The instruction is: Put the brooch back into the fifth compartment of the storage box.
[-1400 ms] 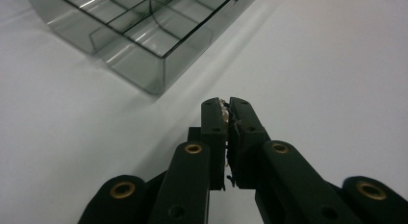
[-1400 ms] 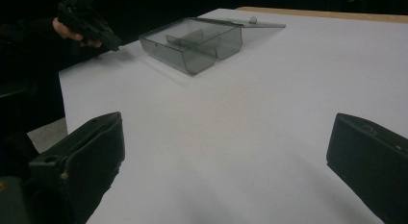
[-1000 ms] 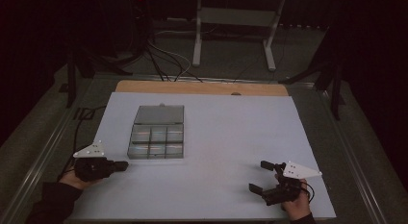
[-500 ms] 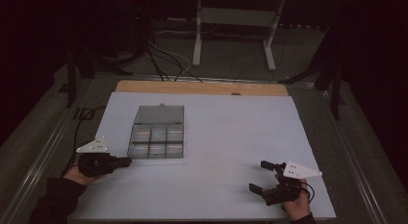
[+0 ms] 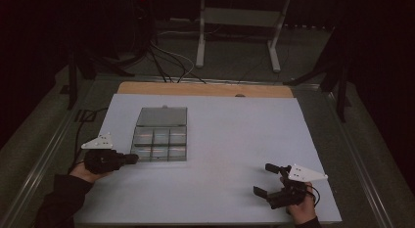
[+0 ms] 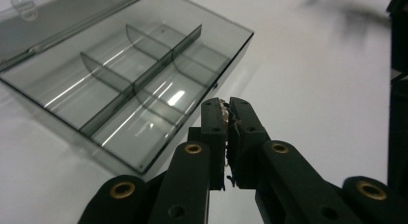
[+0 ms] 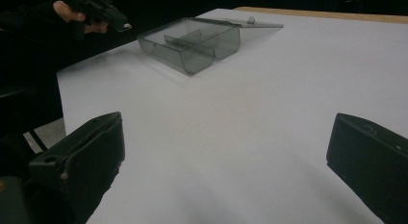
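- Clear compartment box resting on the white table, toward the left half, lid folded open flat on the far side
- Six compartments inside, set apart by smoky dividers, all of them bare in the left gripper view
- Left gripper held low at the near left corner of the box, tip just beside the front wall, touch or gap impossible to tell from the high view
- Jaws of the left gripper pressed together, pads meeting face to face with nothing clamped between them in the left gripper view
- Tip pointing past the near right corner of the box in that same view
- Left hand wrapped round the gripper body, dark sleeve coming in from the bottom left
- Right gripper low over the near right part of the table, well apart from the box
- Jaws of the right gripper spread wide, one at each lower corner of the right gripper view, only bare white table between them
- Box seen far off from the right gripper view, with the left gripper just beside its left end
- Wooden strip along the far edge of the table
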Available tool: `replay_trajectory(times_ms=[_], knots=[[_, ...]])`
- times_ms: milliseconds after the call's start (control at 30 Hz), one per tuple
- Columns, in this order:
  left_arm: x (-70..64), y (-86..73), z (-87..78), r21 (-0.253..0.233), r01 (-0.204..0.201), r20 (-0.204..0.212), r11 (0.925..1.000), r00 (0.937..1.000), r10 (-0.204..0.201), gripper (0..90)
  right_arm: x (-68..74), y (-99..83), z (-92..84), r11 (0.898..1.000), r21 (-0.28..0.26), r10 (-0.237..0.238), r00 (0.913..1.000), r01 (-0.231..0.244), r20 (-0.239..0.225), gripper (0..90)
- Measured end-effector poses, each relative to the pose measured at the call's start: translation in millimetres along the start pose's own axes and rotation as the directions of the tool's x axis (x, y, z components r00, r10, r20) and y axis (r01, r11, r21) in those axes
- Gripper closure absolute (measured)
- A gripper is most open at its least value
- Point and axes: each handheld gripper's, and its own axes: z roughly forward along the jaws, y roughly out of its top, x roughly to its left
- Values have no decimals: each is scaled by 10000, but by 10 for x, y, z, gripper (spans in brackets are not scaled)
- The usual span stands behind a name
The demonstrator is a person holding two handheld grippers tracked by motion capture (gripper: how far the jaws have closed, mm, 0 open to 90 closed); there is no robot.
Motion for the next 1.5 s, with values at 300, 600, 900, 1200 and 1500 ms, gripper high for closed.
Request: replay_trajectory(times_ms=[300,600,900,1200,1500], knots=[[8,129,76,-116,-110,132,9999,9999,112,880,5,1,-4,10000,20,-43,10000,43,-4,0],[23,222,167,-229,-150,263,9996,9995,156,879,6,-1,-5,10000,34,-43,10000,43,-10,0],[87,303,350,-102,-154,403,9998,9991,158,879,4,1,-5,10000,19,-28,10000,28,-10,0],[122,367,475,-32,-223,431,9997,9988,225,878,9,1,-8,10000,26,-45,10000,45,-11,0],[169,400,594,180,-200,374,9996,9991,193,878,9,0,-9,10000,-3,-21,10000,21,4,0]])
